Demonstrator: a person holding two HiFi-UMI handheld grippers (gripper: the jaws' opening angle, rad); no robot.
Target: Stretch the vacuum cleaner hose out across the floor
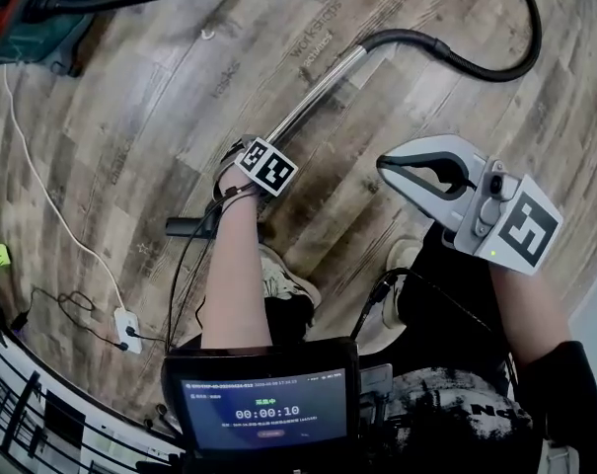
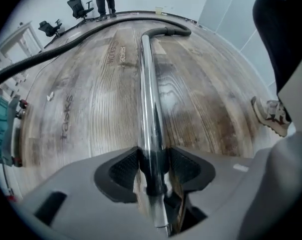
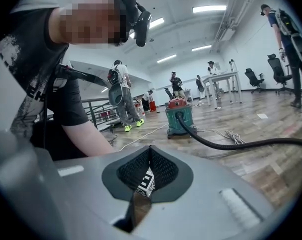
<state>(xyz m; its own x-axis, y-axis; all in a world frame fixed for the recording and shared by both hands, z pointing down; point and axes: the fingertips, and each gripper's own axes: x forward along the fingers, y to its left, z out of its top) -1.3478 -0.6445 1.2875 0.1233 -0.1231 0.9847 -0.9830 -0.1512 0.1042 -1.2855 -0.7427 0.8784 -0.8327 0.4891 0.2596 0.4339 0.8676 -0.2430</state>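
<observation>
Chrome tube [image 2: 149, 99] seems clamped by left gripper [image 2: 153, 158] fingers; right gripper [image 3: 150, 160] fingers are together.

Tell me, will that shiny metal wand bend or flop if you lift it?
Probably stiff: the metal wand runs dead straight along the floor. It looks smooth and shiny, so it may slip in the left gripper. The black hose on its far end curves loosely, so that part would likely flop and drag.

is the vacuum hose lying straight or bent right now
Bent: in the head view the black hose curls round in a hook from the end of the metal wand, not a straight line.
</observation>
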